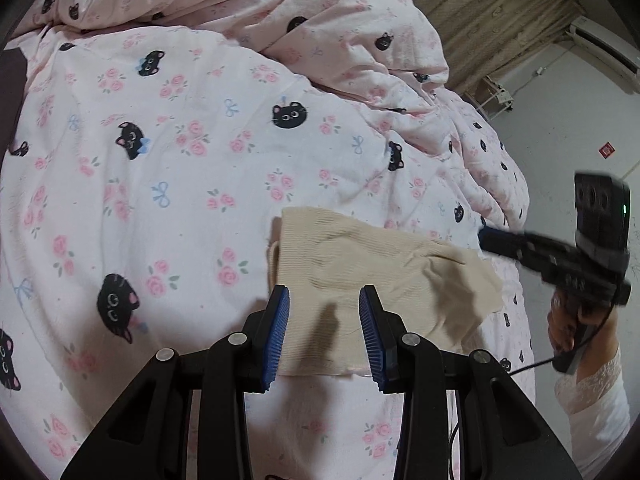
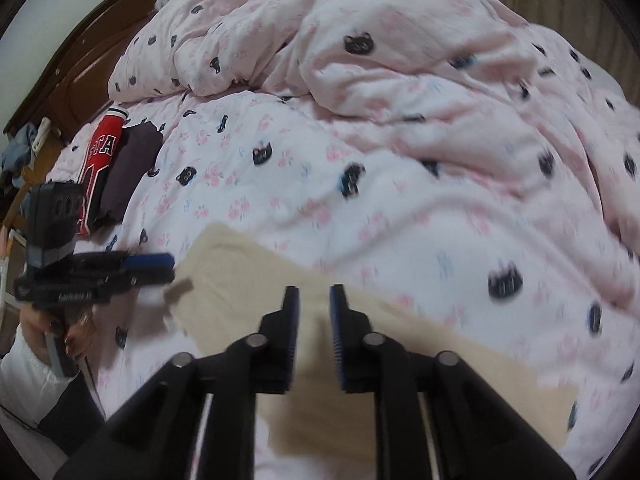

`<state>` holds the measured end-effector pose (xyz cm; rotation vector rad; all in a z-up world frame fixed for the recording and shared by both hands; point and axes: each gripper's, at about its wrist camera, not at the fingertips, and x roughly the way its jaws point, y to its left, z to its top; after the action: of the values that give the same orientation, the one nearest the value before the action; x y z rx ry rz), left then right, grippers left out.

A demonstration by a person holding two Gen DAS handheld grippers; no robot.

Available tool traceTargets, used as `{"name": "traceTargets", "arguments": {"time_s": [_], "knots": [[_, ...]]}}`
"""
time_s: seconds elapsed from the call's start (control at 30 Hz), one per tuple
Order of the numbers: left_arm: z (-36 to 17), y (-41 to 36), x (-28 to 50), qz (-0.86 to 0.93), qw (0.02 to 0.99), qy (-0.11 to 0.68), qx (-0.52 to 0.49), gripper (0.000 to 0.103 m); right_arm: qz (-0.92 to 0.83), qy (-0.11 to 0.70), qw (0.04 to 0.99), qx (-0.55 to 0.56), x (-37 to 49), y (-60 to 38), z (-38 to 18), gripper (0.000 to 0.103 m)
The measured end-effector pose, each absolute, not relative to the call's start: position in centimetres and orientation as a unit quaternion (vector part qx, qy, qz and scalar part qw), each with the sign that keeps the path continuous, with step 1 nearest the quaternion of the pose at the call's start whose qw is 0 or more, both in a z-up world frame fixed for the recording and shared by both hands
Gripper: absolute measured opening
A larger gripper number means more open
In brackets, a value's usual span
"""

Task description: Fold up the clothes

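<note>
On a pink cat-print quilt (image 1: pixel 168 168), left of the cream ribbed knit garment (image 1: pixel 384 264), a red jersey (image 2: pixel 98 168) and dark folded clothes (image 2: pixel 134 168) lie well apart. Above the garment's near edge, the left gripper (image 1: pixel 324 300) hovers part-open, empty. At its right end, the right gripper (image 2: pixel 314 296) stands narrowly parted, gripping nothing. The loose fold could spring back; the rumpled quilt behind crowds it.

Black grippers (image 1: pixel 324 300) — blue ribbed pads (image 1: pixel 280 332), white sleeve (image 1: pixel 596 412).
</note>
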<state>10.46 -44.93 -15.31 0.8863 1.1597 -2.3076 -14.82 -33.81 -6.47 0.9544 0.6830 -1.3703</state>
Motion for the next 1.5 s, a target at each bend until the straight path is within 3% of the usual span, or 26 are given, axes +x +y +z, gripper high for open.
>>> {"name": "traceTargets", "arguments": {"time_s": [0.07, 0.37, 0.8, 1.13, 1.5], "knots": [[-15.3, -45.1, 10.1, -0.829, 0.204, 0.415, 0.315, 0.032, -0.601, 0.280, 0.618, 0.422, -15.0, -31.3, -6.8, 0.036], [-16.3, -46.5, 8.4, -0.832, 0.215, 0.410, 0.306, 0.032, -0.590, 0.252, 0.634, 0.431, -13.0, -22.1, -9.7, 0.036], [-16.3, -46.4, 7.6, -0.852, 0.211, 0.376, 0.299, 0.032, -0.566, 0.247, 0.664, 0.422, -12.2, -21.8, -13.0, 0.036], [-17.3, -46.2, 7.2, -0.851, 0.222, 0.366, 0.306, 0.032, -0.560, 0.248, 0.668, 0.421, -12.1, -22.9, -13.0, 0.005], [-16.9, -45.8, 7.3, -0.846, 0.235, 0.354, 0.322, 0.032, -0.509, 0.252, 0.700, 0.432, -12.9, -21.3, -12.3, 0.003]]}}
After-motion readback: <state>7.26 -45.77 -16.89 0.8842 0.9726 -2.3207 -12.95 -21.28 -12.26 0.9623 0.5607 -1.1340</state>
